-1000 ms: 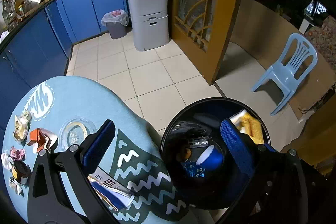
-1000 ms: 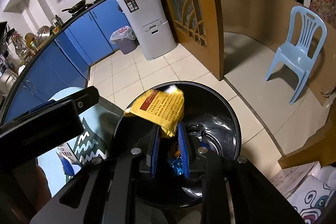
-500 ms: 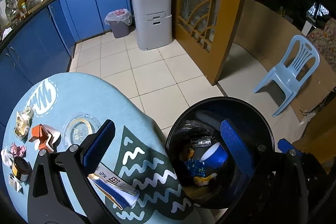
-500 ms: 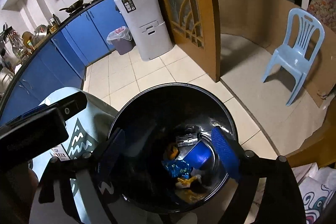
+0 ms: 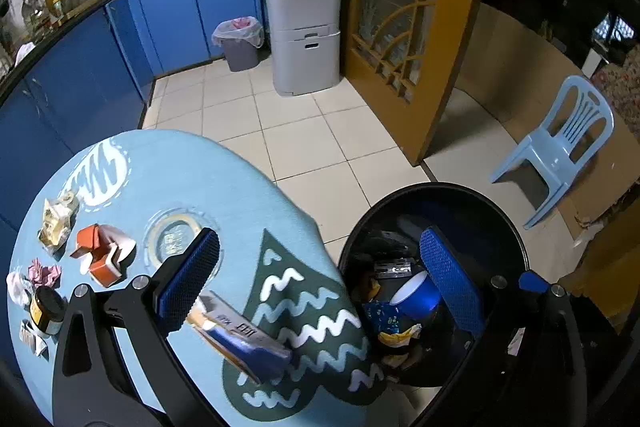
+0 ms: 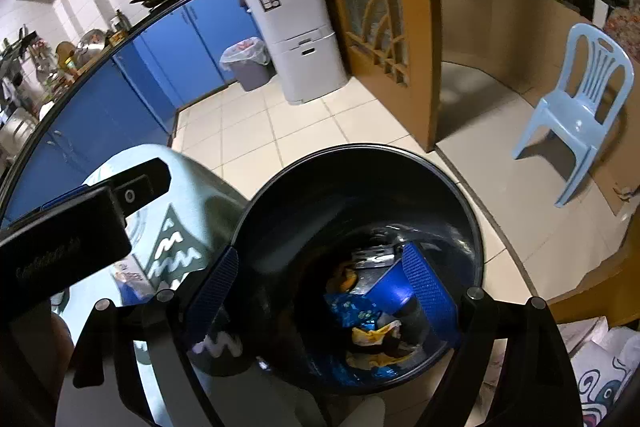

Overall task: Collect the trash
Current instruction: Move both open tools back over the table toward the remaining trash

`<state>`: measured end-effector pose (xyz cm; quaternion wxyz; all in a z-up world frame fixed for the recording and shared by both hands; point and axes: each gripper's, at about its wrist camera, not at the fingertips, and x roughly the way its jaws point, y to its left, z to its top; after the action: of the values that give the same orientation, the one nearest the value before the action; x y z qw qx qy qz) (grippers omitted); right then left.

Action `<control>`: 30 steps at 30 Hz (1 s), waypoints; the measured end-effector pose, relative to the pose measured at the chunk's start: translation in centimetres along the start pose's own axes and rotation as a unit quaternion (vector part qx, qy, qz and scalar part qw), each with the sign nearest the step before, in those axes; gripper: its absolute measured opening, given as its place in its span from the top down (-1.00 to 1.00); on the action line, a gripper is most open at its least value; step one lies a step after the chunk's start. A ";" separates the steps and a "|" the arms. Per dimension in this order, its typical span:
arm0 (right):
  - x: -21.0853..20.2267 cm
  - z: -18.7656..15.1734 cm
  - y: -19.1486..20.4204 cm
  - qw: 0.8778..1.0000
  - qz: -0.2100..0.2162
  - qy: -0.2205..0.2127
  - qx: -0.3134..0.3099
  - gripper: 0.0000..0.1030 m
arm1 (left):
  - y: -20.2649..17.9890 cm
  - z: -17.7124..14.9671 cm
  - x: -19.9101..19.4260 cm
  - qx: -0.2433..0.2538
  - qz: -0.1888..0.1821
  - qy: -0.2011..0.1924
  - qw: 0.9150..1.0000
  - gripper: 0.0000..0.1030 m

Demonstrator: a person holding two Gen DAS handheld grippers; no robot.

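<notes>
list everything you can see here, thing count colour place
black bin: one, black, on floor beside table
blue cup: one, blue, inside bin
wrappers: several, blue and yellow, inside bin
table: one, light blue cloth
blue packet: one, blue and silver, table's near edge
orange carton: one, orange and white, on table
small jar: one, dark with yellow label, table's left edge
plastic chair: one, pale blue, right
grey bin: one, by blue cabinets
left hand-held gripper: open
right hand-held gripper: open, empty, over bin
</notes>
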<state>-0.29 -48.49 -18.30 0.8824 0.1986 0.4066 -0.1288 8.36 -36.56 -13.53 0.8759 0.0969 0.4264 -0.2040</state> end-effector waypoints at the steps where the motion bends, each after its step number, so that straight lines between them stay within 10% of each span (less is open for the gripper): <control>1: 0.0 0.0 0.2 1.000 0.001 0.000 -0.002 -0.60 | 0.3 -0.1 -0.1 -0.003 0.001 0.000 1.000 -0.92; 30: -1.4 -0.9 6.6 0.998 0.017 0.001 -0.062 -0.60 | 7.7 -2.3 -3.2 -0.059 0.026 -0.011 0.998 -0.92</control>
<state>0.77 -42.14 -16.17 0.8948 0.1507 0.4109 -0.0885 8.36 -27.94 -12.42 0.8898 0.0535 0.4254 -0.1565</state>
